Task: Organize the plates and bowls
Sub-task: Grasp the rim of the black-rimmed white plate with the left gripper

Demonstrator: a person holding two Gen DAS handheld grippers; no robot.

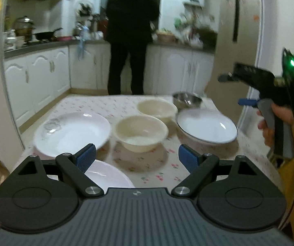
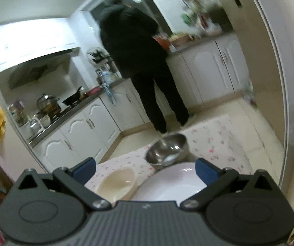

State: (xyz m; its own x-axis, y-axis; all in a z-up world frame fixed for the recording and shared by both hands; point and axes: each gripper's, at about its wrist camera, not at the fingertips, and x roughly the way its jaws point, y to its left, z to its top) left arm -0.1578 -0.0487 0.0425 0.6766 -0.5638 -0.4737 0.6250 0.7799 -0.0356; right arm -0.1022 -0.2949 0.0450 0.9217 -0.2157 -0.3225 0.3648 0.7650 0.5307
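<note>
On a floral tablecloth [image 1: 147, 170] lie a white plate with a grey pattern [image 1: 71, 132], a blue-rimmed white plate [image 1: 206, 126], two cream bowls [image 1: 140, 132] [image 1: 157, 106], a steel bowl [image 1: 187, 100] and another white plate [image 1: 108, 176] close under my left gripper [image 1: 136, 156]. That gripper hovers open above the near table, empty. The right gripper [image 2: 145, 170] is open and empty too, above the blue-rimmed plate [image 2: 167, 184], with a cream bowl [image 2: 116, 181] and the steel bowl [image 2: 166, 150] ahead. The left wrist view shows the right tool [image 1: 270, 88] held in a hand at the right.
A person in dark clothes [image 1: 130, 34] stands at the kitchen counter [image 1: 44, 45] beyond the table, back turned. White cabinets [image 1: 36, 82] line the left and far walls. A fridge door [image 1: 245, 30] stands at the right. Pots and a wok [image 1: 46, 33] sit on the stove.
</note>
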